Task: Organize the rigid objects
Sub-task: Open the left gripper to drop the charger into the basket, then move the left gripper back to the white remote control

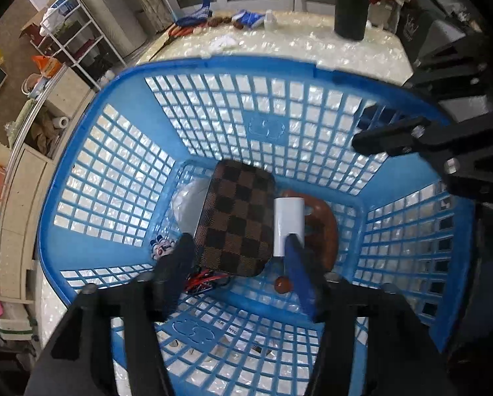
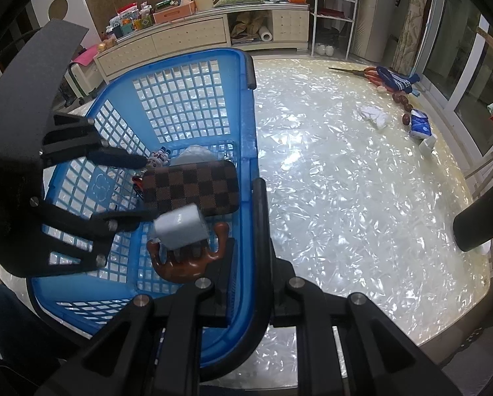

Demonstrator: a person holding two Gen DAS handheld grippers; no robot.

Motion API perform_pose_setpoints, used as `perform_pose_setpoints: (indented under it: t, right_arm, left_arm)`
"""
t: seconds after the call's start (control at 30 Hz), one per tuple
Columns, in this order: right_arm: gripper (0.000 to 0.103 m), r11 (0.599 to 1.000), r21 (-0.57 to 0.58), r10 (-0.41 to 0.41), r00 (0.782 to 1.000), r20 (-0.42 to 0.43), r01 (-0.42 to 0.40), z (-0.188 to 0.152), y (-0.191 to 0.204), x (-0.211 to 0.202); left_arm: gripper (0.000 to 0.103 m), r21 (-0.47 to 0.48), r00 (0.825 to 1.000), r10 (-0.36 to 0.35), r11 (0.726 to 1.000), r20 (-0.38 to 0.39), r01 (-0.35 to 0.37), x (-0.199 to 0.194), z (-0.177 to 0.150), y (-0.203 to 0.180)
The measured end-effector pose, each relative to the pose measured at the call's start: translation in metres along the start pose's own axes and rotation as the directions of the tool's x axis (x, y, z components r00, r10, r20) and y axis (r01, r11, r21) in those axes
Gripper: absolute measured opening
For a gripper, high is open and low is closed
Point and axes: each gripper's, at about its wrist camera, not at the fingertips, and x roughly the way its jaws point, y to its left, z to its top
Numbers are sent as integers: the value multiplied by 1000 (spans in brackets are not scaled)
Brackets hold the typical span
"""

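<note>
Over the blue basket (image 1: 81, 178), your left hand-held gripper (image 1: 240, 250) hangs spread above the white adapter (image 1: 288, 224), while your right hand-held gripper (image 2: 246, 224) pinches the basket's rim.

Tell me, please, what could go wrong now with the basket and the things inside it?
1. The white block is blurred beside the open left gripper; it may bounce off the brown massager.
2. The right gripper clamps the blue basket rim; a pull could tip it.
</note>
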Motion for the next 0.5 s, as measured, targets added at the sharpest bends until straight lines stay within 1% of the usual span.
perform_pose_setpoints:
  t: [0.03,0.1,0.13,0.17,0.23,0.27,0.37,0.43,0.5]
  right_arm:
    - [13,1000,1,1,1000,0,-1,0,0,0]
    - [13,1000,-2,2,1000,-1,-2,0,0,0]
    - [13,1000,-3,2,1000,0,-2,0,0,0]
    - [13,1000,-3,2,1000,-1,-2,0,-1,0]
    - [13,1000,-2,3,1000,-2,-3,0,-1,0]
    - [13,1000,-1,3,1000,-3,-3,0,-1,0]
    - [13,1000,-1,3,1000,-5,-3,0,-1,1]
    - [13,1000,-4,3,1000,-6,-3,1,-1,1]
    - [13,1000,-6,5,1000,-6,-5,0,-1,1]
  left_arm:
    - [70,2,1000,5,1000,12,-5,-4,0,1]
    - [71,18,999,25,999,41,-26,-14,0,3]
    - [73,19,998,36,999,49,-37,-18,0,5]
    - [78,12,998,38,999,59,-39,-24,1,9]
    - [83,-6,997,40,999,73,-39,-35,0,14]
    - [90,-16,996,37,999,76,-36,-40,-1,18]
    - [101,-45,997,36,998,74,-32,-58,-7,29]
    - [102,-73,998,32,997,62,-27,-70,-15,36]
    - [102,-107,999,23,994,31,-19,-78,-25,48]
